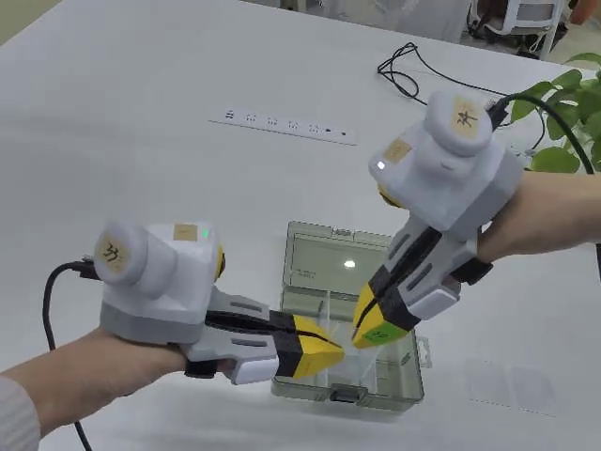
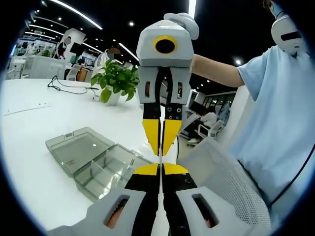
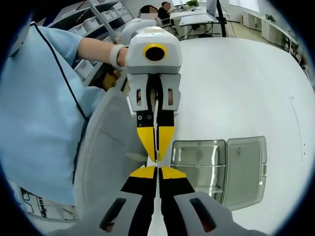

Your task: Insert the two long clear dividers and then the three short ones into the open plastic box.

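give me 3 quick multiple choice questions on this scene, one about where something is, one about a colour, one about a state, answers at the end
1. Where do the tips of the left gripper and the right gripper meet?
A. over the open box
B. over the power strip
C. beside the plant

2. What colour are the grippers' fingertips?
A. red
B. yellow
C. blue

3. How is the box's lid?
A. shut
B. open, folded back
C. taken off, lying apart

Answers:
1 A: the head view shows both tips close together above the box.
2 B: the ends of all four jaws are yellow in every view.
3 B: the lid lies back behind the tray and is joined to it along one edge.
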Motion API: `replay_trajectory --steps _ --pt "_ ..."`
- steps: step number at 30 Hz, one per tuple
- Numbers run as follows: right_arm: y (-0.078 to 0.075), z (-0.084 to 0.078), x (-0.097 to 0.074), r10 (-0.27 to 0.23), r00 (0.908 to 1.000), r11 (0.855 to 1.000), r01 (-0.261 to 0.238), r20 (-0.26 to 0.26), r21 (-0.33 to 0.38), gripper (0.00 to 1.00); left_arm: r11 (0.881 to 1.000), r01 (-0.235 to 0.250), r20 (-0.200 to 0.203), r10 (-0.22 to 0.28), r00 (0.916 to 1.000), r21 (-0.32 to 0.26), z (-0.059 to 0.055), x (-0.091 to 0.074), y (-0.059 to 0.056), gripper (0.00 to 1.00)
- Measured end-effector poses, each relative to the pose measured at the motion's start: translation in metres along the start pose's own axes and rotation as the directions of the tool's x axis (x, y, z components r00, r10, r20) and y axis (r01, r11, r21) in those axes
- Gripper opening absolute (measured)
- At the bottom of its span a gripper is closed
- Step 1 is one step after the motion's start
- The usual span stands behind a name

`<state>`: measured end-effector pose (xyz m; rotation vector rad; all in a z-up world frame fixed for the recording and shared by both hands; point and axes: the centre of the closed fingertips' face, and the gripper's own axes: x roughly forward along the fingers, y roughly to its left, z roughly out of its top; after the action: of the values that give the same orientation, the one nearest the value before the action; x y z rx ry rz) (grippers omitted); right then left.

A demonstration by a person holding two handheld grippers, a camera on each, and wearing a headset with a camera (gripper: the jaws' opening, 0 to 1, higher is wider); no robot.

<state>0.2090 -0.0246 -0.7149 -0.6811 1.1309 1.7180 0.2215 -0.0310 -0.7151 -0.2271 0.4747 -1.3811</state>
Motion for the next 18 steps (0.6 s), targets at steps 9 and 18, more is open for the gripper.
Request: replay_trajectory --steps 9,18 --pt "-0.012 -0.001 0.003 -0.032 0.9964 0.999 0.031 -0.078 -0.014 0.02 1.0 -0.027 -0.019 0.027 0.9995 -0.006 -0.003 0.0 0.006 0.0" --pt "-0.028 0.005 0.003 -0.086 0.9908 0.996 0.082 -0.104 -0.042 0.02 0.993 -0.115 -0.031 0.115 0.9929 0.02 -0.005 -0.008 0.02 0.0"
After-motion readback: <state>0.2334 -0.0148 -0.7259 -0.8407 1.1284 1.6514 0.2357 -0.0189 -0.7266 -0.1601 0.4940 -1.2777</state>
